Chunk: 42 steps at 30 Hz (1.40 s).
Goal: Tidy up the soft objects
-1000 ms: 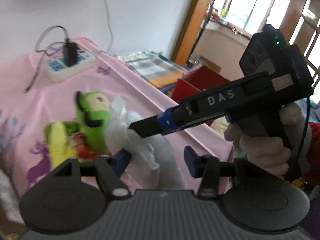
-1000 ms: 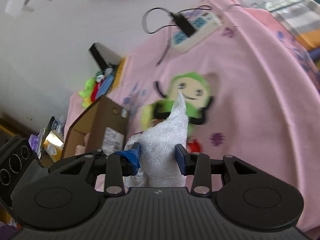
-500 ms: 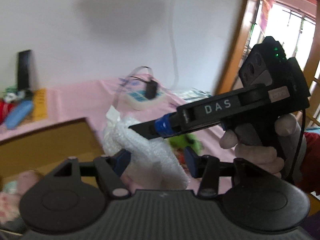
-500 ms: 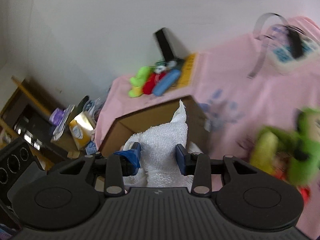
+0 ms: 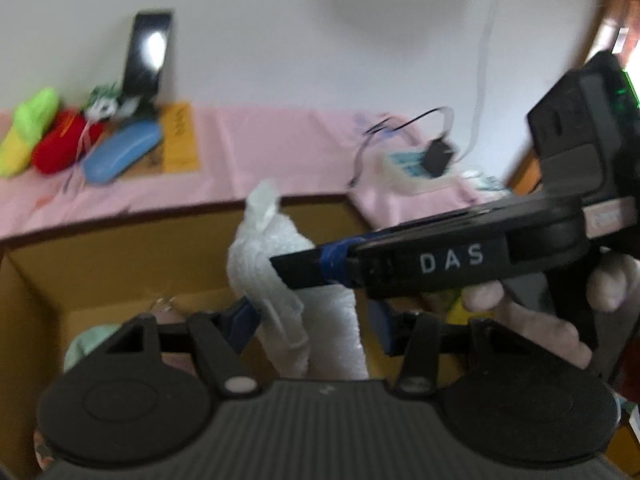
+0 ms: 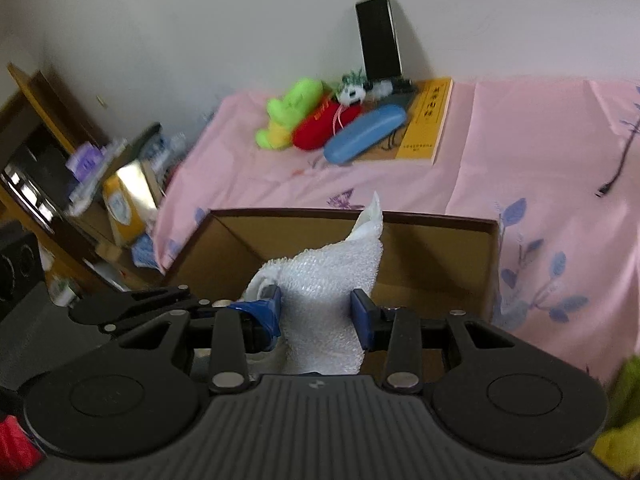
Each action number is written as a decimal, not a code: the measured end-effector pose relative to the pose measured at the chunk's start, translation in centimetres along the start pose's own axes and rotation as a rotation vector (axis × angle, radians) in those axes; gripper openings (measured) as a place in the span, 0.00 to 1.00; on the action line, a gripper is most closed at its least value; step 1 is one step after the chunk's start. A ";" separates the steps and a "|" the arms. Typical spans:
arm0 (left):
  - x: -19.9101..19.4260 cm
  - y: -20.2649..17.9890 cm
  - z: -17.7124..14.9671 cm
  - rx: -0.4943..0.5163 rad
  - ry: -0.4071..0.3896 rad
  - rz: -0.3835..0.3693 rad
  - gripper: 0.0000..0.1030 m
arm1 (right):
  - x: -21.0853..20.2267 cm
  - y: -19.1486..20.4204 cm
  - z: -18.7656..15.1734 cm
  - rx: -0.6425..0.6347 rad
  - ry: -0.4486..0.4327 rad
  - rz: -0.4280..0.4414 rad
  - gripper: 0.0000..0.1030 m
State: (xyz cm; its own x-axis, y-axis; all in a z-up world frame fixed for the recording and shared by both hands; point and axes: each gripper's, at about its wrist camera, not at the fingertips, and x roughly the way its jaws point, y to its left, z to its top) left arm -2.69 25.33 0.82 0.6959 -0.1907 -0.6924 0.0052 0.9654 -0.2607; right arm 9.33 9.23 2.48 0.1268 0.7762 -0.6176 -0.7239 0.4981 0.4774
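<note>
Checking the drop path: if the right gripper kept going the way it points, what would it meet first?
Probably the cardboard box: the right gripper, shut on the white towel, points into its open top.

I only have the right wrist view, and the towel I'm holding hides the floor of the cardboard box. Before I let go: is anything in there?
Observer: Yes. The left wrist view shows a pale green soft item lying at the left of the cardboard box floor.
Operator: Is the left gripper gripping the towel too?
Observer: It seems not. The white towel stands between the fingers of the left gripper, but one pad looks clear of it. Only the right gripper clamps it.
Operator: What's beyond the box's right corner?
Observer: A power strip with a black plug in it, on the pink cloth.
</note>
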 end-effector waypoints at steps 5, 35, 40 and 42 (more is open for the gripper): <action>2.1 1.7 -0.1 -0.038 0.076 0.079 0.58 | 3.7 0.2 0.4 -0.048 0.097 -0.066 0.21; -2.7 -9.4 -0.4 0.041 -0.057 0.082 0.66 | -14.0 -7.0 -6.8 0.324 -0.233 -0.070 0.24; -0.4 -14.3 -0.2 0.083 -0.039 0.056 0.67 | -18.7 -11.6 -9.5 0.435 -0.280 -0.147 0.25; 0.8 -16.2 0.0 0.096 -0.018 0.043 0.68 | -20.3 -13.7 -10.9 0.490 -0.288 -0.179 0.25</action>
State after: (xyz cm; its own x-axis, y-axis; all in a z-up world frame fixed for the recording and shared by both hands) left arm -2.22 9.54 4.42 0.7099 -0.1459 -0.6890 0.0431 0.9855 -0.1642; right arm 9.30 -17.49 1.68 0.4463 0.7029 -0.5539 -0.2854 0.6984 0.6563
